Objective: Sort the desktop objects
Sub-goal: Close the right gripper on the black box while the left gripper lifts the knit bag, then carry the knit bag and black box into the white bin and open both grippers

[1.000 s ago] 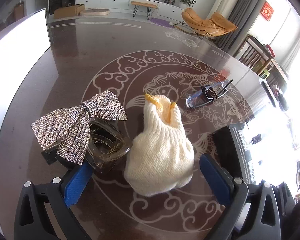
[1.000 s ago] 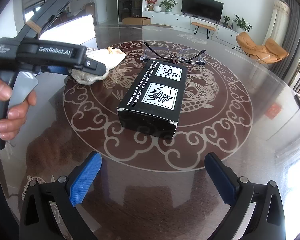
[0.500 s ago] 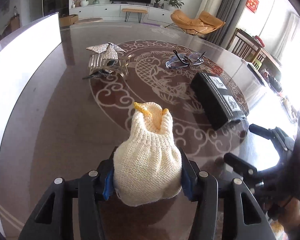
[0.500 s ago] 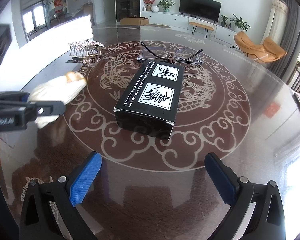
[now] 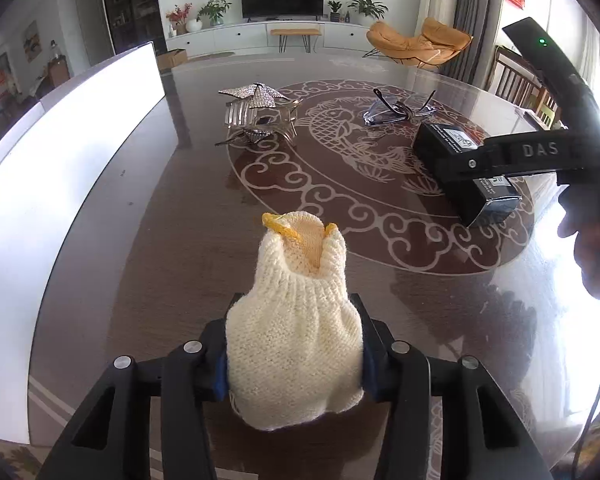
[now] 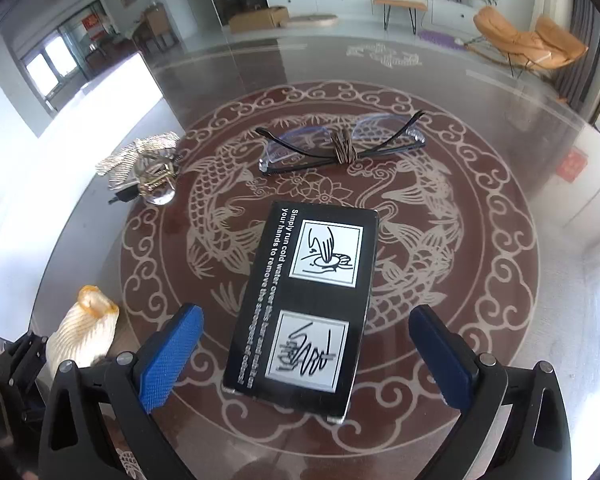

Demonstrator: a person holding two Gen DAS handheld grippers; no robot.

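I see the bench (image 6: pixel 480 92) carrying, well apart, a black box (image 6: pixel 304 312), glasses (image 6: pixel 340 146) and a hair clip (image 5: pixel 260 114). My right tongs (image 6: pixel 306 354) straddle the box, pads clear, jaws closing. My left tongs (image 5: pixel 294 368) are closing on the knit glove (image 5: pixel 296 320) (pads pressed into it).

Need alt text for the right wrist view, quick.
Right gripper, jaws closing, straddles a black box without touching it, on a patterned table. Glasses lie beyond, hair clips far left, a knit glove near left.
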